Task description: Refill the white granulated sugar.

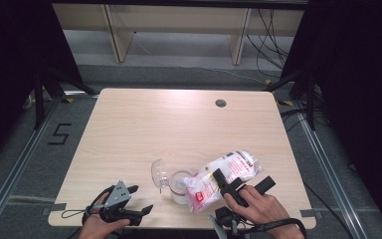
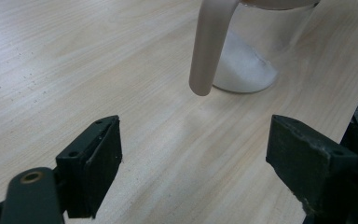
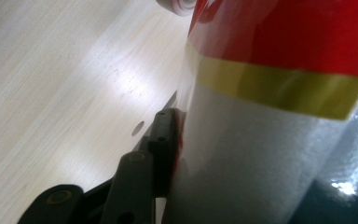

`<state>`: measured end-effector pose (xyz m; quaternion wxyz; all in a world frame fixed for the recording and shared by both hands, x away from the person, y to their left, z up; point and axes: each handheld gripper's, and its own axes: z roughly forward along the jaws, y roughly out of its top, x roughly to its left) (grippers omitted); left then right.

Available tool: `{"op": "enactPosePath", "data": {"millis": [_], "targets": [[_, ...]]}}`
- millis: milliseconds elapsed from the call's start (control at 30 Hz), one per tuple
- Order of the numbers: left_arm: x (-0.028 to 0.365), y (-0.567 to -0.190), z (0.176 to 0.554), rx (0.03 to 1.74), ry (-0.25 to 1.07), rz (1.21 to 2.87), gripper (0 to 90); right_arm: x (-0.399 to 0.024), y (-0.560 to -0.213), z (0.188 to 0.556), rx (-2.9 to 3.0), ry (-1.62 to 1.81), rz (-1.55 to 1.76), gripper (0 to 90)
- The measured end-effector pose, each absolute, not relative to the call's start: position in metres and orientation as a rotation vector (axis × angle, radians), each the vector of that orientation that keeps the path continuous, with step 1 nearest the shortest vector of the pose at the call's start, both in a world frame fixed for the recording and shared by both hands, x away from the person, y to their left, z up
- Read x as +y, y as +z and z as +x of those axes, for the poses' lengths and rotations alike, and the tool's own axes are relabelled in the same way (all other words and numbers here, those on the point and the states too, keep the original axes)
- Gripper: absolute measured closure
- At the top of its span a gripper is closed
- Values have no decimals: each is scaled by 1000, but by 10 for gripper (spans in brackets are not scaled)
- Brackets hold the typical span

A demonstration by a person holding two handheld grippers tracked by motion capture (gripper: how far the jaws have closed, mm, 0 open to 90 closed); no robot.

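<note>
Step in hand: we judge it to be pouring white powder from the bag point(image 1: 224, 175) into the clear jar point(image 1: 179, 185), whose hinged lid point(image 1: 157, 172) stands thrown back.
Bag: it lies tilted across the near right part of the bench point(image 1: 144, 124), its red-printed mouth end lowered to the jar's rim and its far end higher and to the right.
Right tongs point(image 1: 236, 185): clamped across the bag's middle; in the right gripper view one black jaw presses flat against the white film below the gold band.
Left tongs point(image 1: 139, 201): spread wide and holding nothing, hovering over the near left of the bench, apart from the jar.
Jar: in the left gripper view we see a sloped heap of powder point(image 2: 244, 70) at its bottom and its beige handle point(image 2: 209, 46) turned towards us.
Pouring well: we would lift the bag's far end slowly so that the powder slides in a thin stream and doesn't surge.
Steadying: we would bring the left tongs to the handle, since a light jar may tip under the bag's weight.
Risk: the mouth seems to rest on the rim's edge; if it slips, powder lands on the bench.
</note>
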<state>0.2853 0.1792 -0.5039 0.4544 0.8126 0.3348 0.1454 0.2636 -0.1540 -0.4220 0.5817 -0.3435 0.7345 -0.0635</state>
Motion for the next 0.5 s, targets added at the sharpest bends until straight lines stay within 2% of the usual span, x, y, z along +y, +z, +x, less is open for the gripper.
{"op": "enactPosePath", "data": {"millis": [500], "targets": [[179,-504,285,825,352,2005,179,-150,-423,261,1715,-141,-818,675]]}}
